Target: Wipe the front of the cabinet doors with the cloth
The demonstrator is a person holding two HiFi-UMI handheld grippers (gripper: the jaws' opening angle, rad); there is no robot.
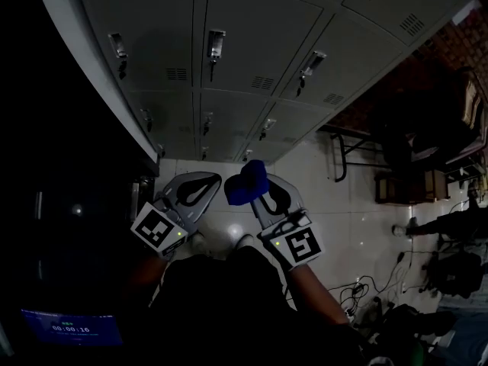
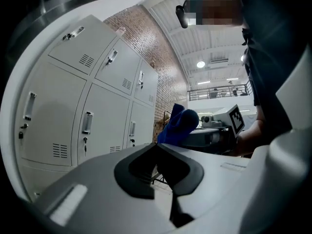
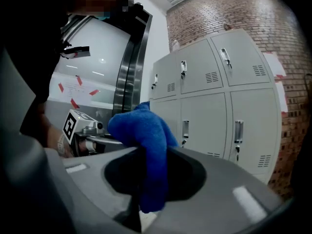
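Right hand-held gripper (image 3: 151, 179) is clamped on the cloth (image 3: 141, 130), with most of the blue wad bulging above the jaws. Left hand-held gripper (image 2: 157, 146) has its jaws together, empty. The cloth is off the doors (image 1: 252, 52), no contact yet.

Risks: the wad slips out under drag, or snags on a handle (image 1: 216, 44).

Counts: two grippers, one cloth, nine doors with handles in head view, more cut off.

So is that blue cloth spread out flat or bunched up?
Bunched up: the blue cloth sits in a lump, pinched in the right gripper.
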